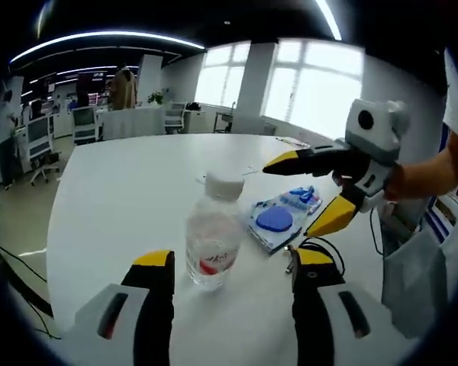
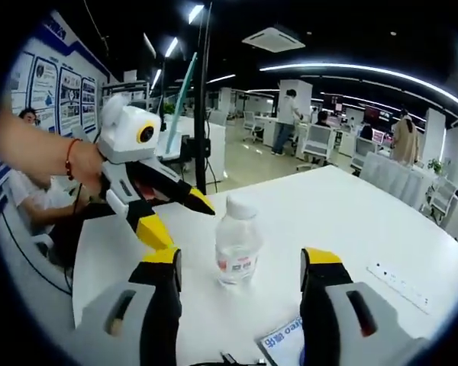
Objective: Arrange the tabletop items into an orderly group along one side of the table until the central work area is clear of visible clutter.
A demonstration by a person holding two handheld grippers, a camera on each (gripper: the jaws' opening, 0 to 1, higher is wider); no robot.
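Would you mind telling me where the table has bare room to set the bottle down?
The white table lies bare beyond and left of the bottle. It is crowded to the bottle's right, around the blue packet and the open right tongs.

In my right gripper view the bottom edge cuts off the flat blue-and-white plastic packet (image 2: pixel 284 345), its lettering too partial to read. The clear plastic water bottle's red-and-white label (image 1: pixel 214 261) is too blurred to read.
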